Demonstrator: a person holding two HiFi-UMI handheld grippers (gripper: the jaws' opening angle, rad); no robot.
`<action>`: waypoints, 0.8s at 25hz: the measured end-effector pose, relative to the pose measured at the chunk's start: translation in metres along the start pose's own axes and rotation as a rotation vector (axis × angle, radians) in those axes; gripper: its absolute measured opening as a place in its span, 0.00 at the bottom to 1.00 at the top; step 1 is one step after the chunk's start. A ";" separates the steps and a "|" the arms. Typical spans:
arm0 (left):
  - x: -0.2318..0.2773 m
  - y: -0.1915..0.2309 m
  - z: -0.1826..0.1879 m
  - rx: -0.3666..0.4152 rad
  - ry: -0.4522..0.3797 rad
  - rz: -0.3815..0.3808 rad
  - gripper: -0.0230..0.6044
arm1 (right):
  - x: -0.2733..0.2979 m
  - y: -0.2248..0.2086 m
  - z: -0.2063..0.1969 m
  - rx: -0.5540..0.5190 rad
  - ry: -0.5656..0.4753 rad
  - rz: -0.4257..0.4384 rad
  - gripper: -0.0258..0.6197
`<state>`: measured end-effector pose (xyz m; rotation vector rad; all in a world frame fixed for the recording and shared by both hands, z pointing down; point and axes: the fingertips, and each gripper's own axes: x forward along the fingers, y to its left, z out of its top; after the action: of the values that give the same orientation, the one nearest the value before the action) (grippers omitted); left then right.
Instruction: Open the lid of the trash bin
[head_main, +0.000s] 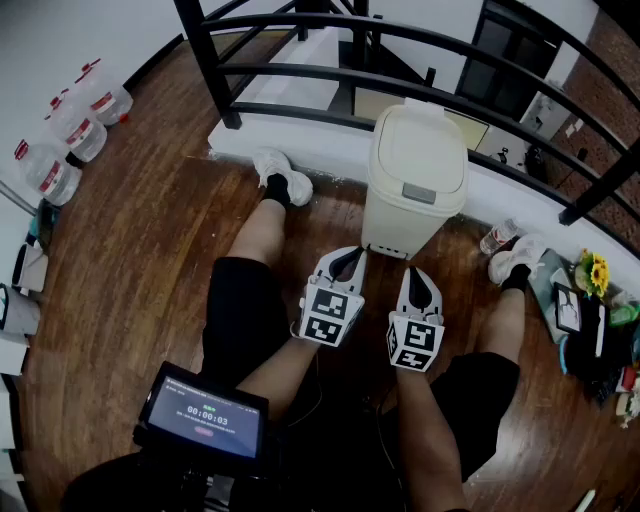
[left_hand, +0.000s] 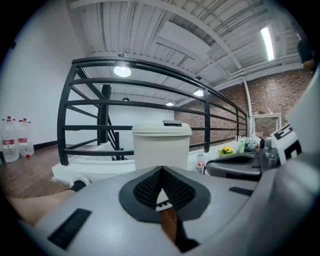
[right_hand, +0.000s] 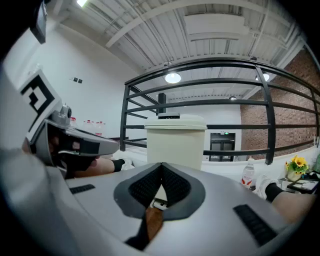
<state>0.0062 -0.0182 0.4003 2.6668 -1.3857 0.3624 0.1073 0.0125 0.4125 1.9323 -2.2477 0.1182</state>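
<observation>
A cream trash bin (head_main: 413, 190) stands on the wooden floor by the black railing, its lid (head_main: 418, 158) down and a grey push tab at the lid's front. The bin also shows straight ahead in the left gripper view (left_hand: 161, 145) and in the right gripper view (right_hand: 175, 141). My left gripper (head_main: 348, 258) hovers just short of the bin's lower left, jaws shut with nothing between them. A little to its right, my right gripper (head_main: 414, 276) is shut and empty too, just below the bin's base.
The person sits on the floor with legs spread either side of the bin, white shoes (head_main: 282, 176) near the white ledge. A small bottle (head_main: 497, 237) lies right of the bin. Large water jugs (head_main: 75, 125) stand at far left. Clutter and yellow flowers (head_main: 592, 272) sit at right.
</observation>
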 end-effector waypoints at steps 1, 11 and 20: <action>0.002 -0.001 0.000 0.007 0.004 -0.007 0.03 | 0.002 -0.002 -0.003 0.003 0.007 -0.004 0.05; 0.034 0.012 0.002 -0.027 0.017 -0.018 0.03 | 0.030 -0.012 -0.025 -0.027 0.097 -0.021 0.05; 0.056 0.019 -0.009 -0.064 0.085 -0.056 0.03 | 0.055 -0.003 -0.070 0.066 0.239 -0.016 0.05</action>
<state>0.0205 -0.0714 0.4234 2.6009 -1.2741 0.4130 0.1079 -0.0297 0.4916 1.8563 -2.0959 0.4040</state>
